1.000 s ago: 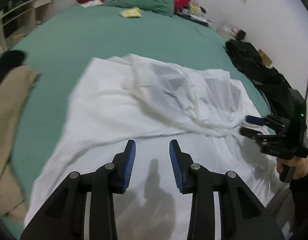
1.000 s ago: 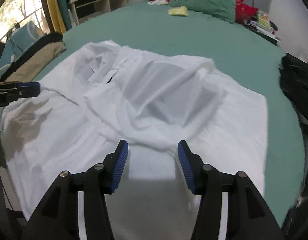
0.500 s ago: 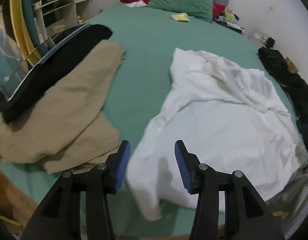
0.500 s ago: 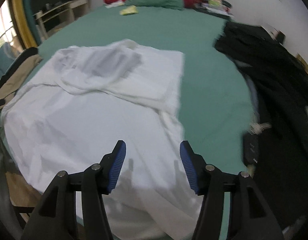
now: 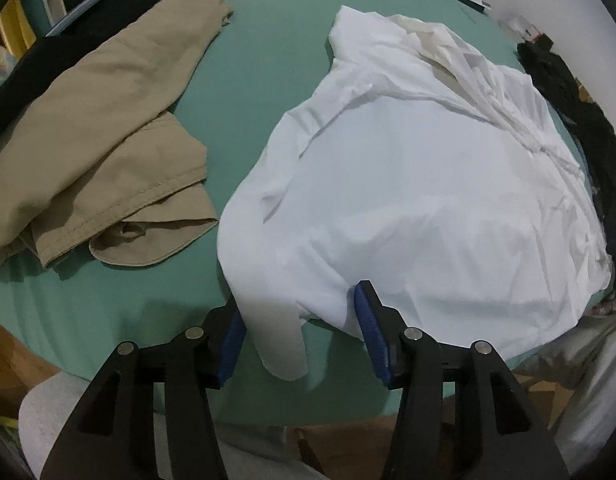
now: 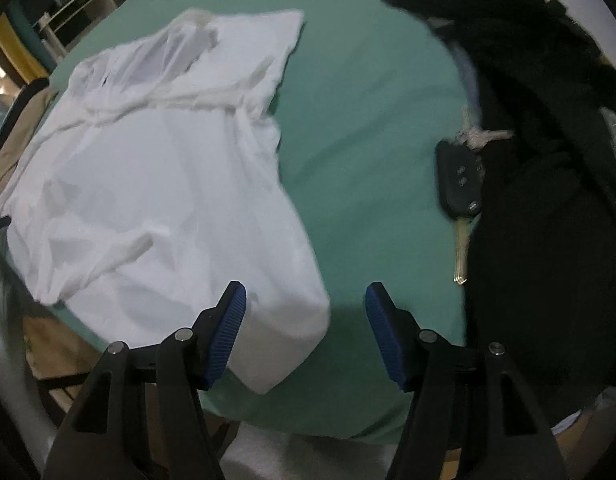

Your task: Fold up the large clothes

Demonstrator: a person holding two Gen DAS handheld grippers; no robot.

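Khaki trousers (image 5: 95,120) left view, car key (image 6: 460,184) right

Left tool (image 5: 297,322): jaws spread wide, nothing clamped. Black arms enter from 7 and 5 o'clock and converge toward centre; blue ribbed pads (image 5: 231,338) face inward. Left finger tip partly hidden, right one fully visible. Tool pitched down and forward, low in its own view.

Right tool (image 6: 305,316): jaws also spread wide, nothing between the pads in contact. Arms come in from 7 and 5 o'clock; blue ribbed pads (image 6: 227,332) face each other, both tips visible. Pitched down and forward.

In the right wrist view, a dark sliver at 9 o'clock may be the left tool's tip; can't confirm.
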